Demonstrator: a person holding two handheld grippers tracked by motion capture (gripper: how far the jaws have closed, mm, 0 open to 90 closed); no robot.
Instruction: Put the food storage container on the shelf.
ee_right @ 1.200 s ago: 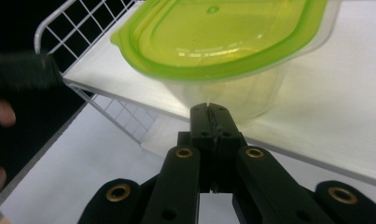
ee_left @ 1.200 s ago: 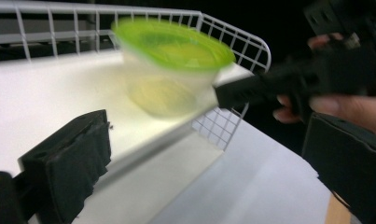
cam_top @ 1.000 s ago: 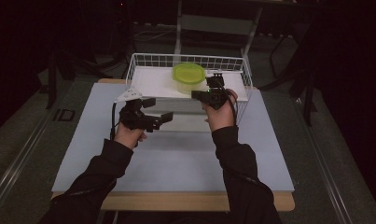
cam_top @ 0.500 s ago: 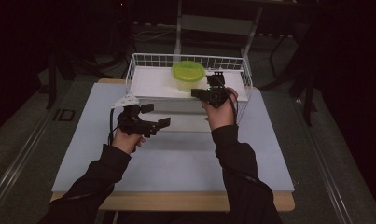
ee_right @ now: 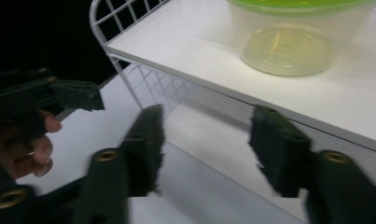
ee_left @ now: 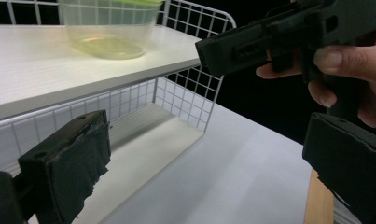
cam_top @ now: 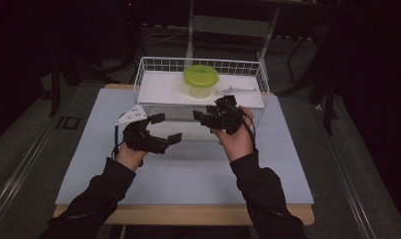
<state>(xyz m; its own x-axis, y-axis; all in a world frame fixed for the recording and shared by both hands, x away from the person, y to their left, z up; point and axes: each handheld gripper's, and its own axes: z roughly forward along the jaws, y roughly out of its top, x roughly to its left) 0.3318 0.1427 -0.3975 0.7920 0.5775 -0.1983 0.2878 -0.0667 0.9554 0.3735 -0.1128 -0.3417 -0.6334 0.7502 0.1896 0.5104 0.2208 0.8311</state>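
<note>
Right gripper (cam_top: 204, 112): jaws just opening, empty | left gripper (cam_top: 166, 128): jaws wide, empty | green-lidded container (cam_top: 201, 82) on wire basket (cam_top: 153, 64) shelf, beyond both grippers.

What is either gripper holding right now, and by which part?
Nothing. The left gripper and the right gripper both stand open with empty air between the jaws; the right one's have just been opening. The green-lidded tub sits untouched on the shelf.

The wire basket (cam_top: 153, 67) and its white shelf (cam_top: 163, 89) block the far side; the near tabletop (cam_top: 188, 174) lies open.
</note>
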